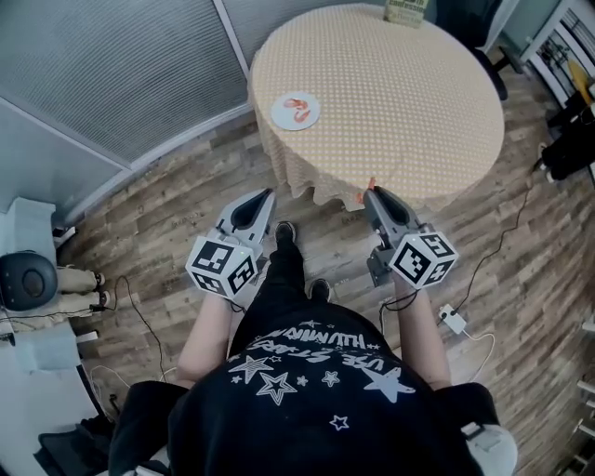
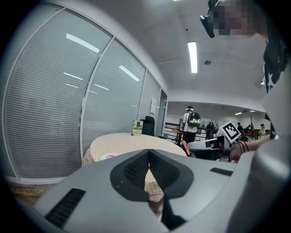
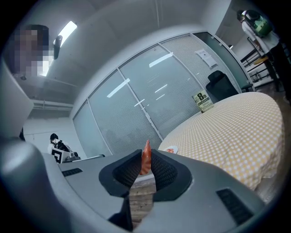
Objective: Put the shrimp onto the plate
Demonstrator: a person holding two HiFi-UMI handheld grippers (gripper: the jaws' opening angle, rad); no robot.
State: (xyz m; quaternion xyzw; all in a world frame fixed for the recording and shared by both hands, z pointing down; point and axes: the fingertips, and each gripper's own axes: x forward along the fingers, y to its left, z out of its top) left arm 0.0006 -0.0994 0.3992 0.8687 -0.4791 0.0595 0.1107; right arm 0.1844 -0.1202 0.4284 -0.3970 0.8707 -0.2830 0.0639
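A white plate [image 1: 296,112] lies near the left edge of the round table [image 1: 418,93], and one orange shrimp [image 1: 299,110] rests on it. My right gripper [image 1: 372,192] hangs just short of the table's near edge, shut on another orange shrimp [image 3: 145,159] that sticks up between its jaws. The plate [image 3: 171,149] shows beyond that shrimp. My left gripper [image 1: 264,196] is held over the floor left of it, shut with nothing in it. In the left gripper view the plate [image 2: 108,156] lies ahead on the table and the right gripper [image 2: 207,144] is at the right.
A cream checkered cloth hangs over the table's sides. A small green sign [image 1: 406,11] stands at its far edge. Window blinds [image 1: 112,65] run along the left. Cables and a power strip [image 1: 453,320] lie on the wooden floor at the right. A dark chair [image 1: 483,37] stands behind the table.
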